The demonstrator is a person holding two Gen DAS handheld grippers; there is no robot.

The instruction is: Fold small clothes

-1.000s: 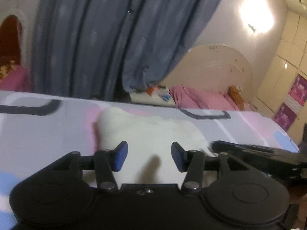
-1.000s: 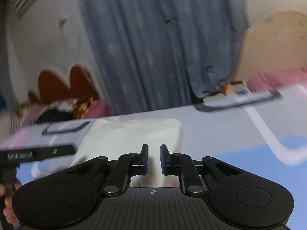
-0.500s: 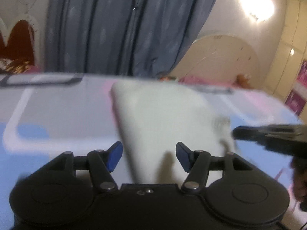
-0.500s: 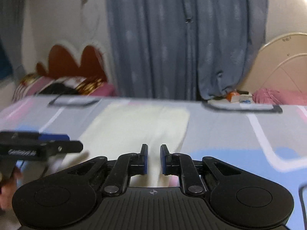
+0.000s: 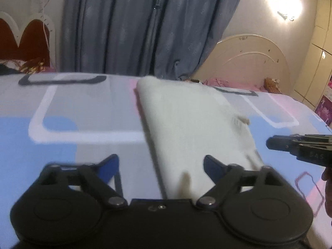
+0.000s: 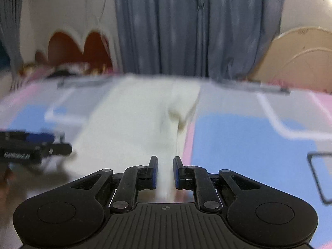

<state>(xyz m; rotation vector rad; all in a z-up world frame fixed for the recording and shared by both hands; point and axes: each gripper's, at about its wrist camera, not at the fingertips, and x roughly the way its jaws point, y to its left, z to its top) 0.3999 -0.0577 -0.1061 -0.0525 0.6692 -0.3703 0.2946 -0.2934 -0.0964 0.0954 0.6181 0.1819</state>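
Cream garment (image 5: 193, 122) is lying folded on the patterned bedsheet (image 5: 83, 112). Left claw (image 5: 160, 166) is spreading its jaws over the near edge, gripping nothing. Right claw (image 6: 165, 172) is clamping the garment's near edge.

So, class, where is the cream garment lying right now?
The cream garment lies flat on the patterned bedsheet, centre of both wrist views, its near edge by both grippers, curtain behind.

Blue-grey curtains (image 5: 145, 27) hang over a pale wall (image 6: 62, 4). A lamp (image 5: 284, 0) glows at upper right above a cream arched headboard (image 5: 249, 56). A red scalloped headboard (image 5: 27, 39) stands at left. Cream cupboards (image 5: 319, 41) line the right side. The bed sheet (image 5: 62, 108) is blue, grey and pink.
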